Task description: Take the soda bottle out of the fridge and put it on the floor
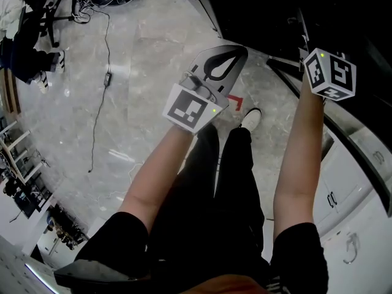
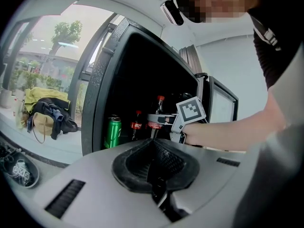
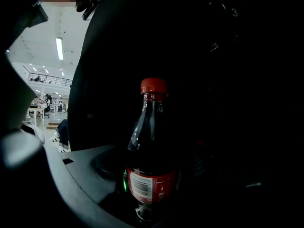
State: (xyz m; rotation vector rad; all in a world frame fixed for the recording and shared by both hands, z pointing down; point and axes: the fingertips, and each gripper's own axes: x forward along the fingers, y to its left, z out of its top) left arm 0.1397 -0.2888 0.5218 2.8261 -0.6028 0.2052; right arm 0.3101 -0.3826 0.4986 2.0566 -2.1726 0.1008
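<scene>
My right gripper (image 2: 162,119) is reaching into the open fridge (image 2: 101,80), and the soda bottle (image 3: 151,141) stands upright between its jaws at label height, red cap above them. The fridge is too dark for me to tell whether the pads are pressing on the bottle or only flank it. My left gripper (image 2: 153,156) hangs outside the fridge with its jaws together and nothing in them.

I judge the step in hand to be securing the grip before the pull. I'd close evenly on the label band, where the bottle's wall is straight, and confirm contact on both sides before moving.

A second soda bottle (image 2: 137,126) and a green can (image 2: 112,132) stand just beyond the right gripper's left jaw. I'd therefore draw the bottle straight back toward me, keeping it upright and not swinging it sideways. I'd turn down to the floor (image 1: 141,72) only once it is past the fridge's frame, and I'd keep the left gripper out of that path.
</scene>
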